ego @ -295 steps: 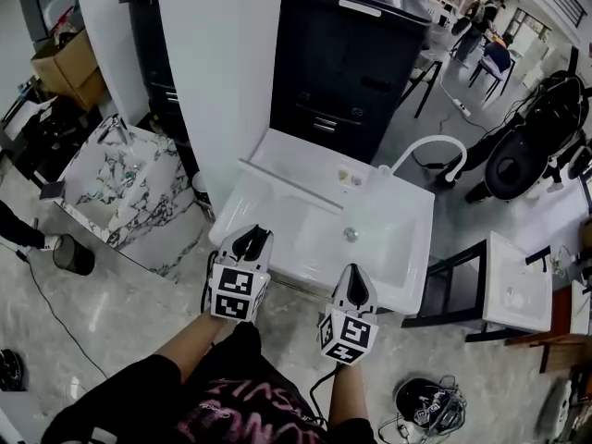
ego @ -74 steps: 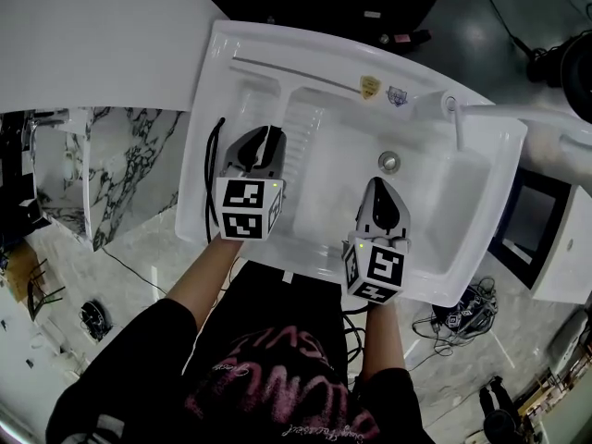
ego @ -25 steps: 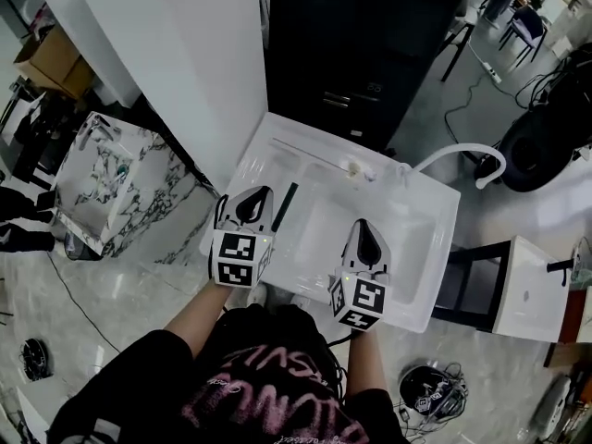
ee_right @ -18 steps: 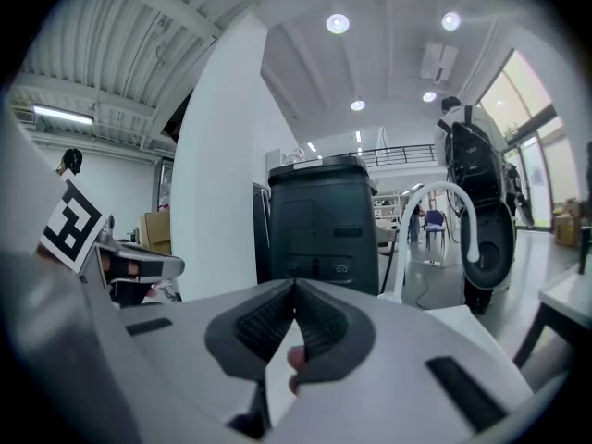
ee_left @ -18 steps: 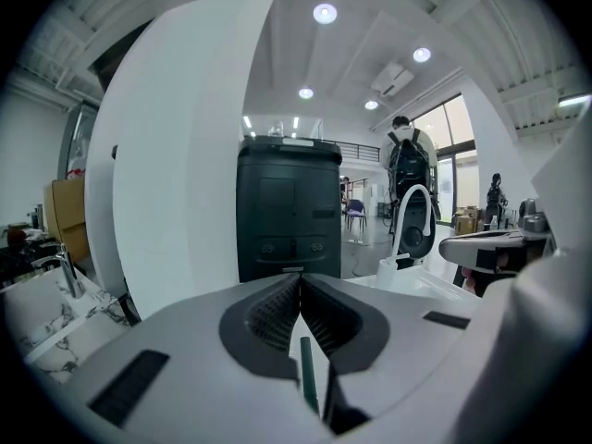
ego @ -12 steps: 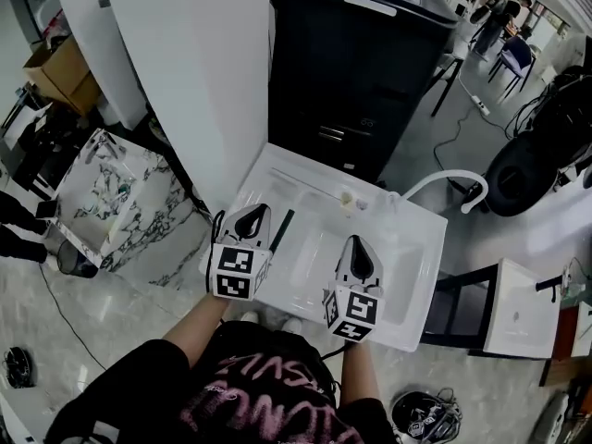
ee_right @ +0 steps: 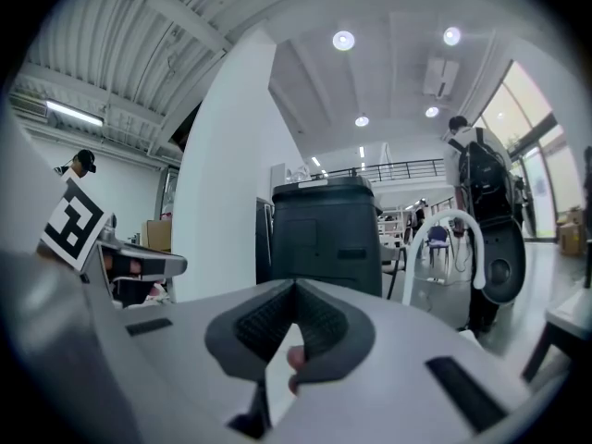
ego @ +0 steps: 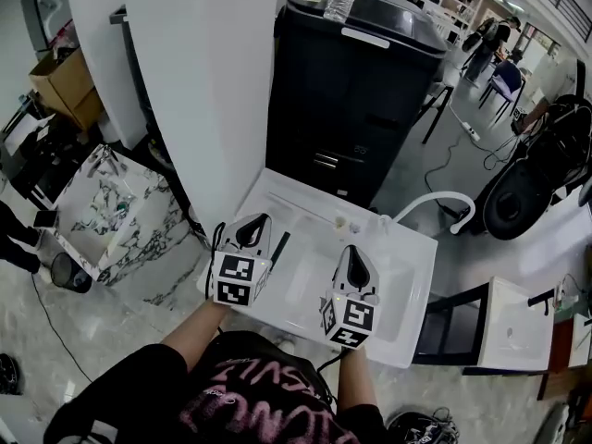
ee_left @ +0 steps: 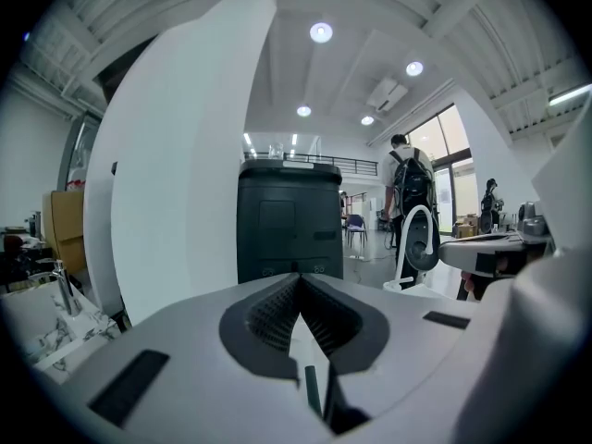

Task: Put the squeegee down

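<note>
One squeegee apparently lies on the sink.

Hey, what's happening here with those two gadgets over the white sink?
A person stands at a white sink, one handheld tool in each hand. The left gripper and the right gripper are both shut and empty, hovering above the sink. The dark squeegee lies on the sink's left side, beside the left gripper, so it appears already put down.

White sink, with a dark squeegee on it. Behind the sink is a black cabinet. Left of the sink is a white basin, black-veined like marble. The left hand-held gripper and right hand-held gripper are pale grey, their cubes patterned in black-and-white squares.
</note>
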The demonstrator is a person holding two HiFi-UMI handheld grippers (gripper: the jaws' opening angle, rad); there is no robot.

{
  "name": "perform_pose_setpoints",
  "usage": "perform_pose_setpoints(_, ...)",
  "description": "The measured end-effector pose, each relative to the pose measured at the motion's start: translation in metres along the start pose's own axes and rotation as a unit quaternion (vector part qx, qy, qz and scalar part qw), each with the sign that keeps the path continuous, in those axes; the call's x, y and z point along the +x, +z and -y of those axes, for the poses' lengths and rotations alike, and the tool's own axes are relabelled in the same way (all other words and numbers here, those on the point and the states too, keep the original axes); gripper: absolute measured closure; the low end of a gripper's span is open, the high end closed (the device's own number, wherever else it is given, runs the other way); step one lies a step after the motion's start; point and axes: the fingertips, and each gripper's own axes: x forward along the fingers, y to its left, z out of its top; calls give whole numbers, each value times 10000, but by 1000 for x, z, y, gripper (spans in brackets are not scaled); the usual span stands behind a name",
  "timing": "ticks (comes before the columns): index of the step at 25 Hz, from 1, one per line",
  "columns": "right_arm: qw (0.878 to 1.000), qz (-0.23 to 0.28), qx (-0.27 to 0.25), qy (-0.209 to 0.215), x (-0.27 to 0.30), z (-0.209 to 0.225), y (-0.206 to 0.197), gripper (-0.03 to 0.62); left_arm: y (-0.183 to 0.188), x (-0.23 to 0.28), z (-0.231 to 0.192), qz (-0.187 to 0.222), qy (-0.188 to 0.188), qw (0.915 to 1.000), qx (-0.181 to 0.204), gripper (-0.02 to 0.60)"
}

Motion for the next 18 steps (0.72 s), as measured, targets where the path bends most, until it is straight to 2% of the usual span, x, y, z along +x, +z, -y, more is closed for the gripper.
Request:
perform_pose_setpoints(9,9998,159,-97,-2,3,-4,16,574,19,0,-2,205,-61,9997,91,569)
perform_pose_setpoints(18,9998,190,-30,-29,1,-6,18,574,18,-4,-3,224,-90,9996,128,569)
